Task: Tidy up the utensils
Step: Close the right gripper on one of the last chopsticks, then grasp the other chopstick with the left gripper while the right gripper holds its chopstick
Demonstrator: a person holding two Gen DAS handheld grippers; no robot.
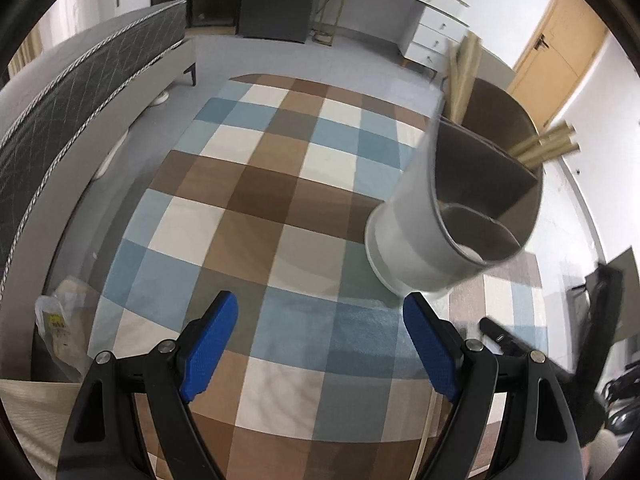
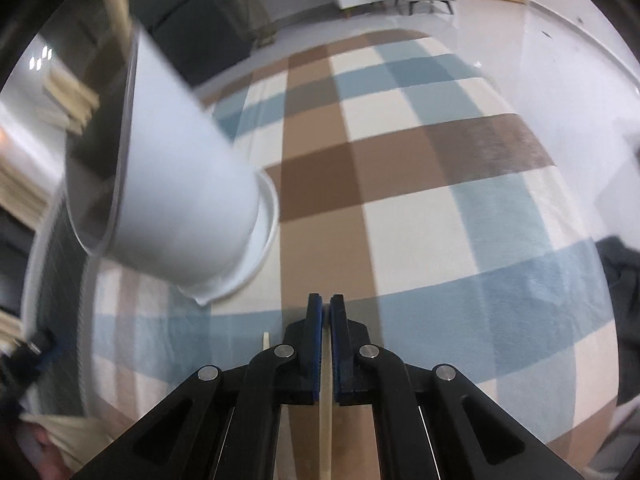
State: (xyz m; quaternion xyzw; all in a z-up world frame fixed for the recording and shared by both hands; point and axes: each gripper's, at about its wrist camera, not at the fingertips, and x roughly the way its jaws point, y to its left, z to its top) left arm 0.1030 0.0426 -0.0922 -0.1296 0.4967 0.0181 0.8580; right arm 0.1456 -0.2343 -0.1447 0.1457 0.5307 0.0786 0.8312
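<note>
Over a checked rug (image 2: 400, 184), the right gripper (image 2: 326, 308) pinches a chopstick (image 2: 325, 420) between closed jaws; the left gripper (image 1: 320, 312) gapes empty. The holder (image 1: 460, 208) stands near left, likely its next destination.

Right hand-held gripper (image 2: 325, 308): jaws closed on a thin pale stick (image 2: 325, 420) running between the blue pads. A white utensil holder (image 2: 188, 200), blurred, stands left on the checked rug (image 2: 440, 200), wooden sticks (image 2: 72, 100) inside.
</note>
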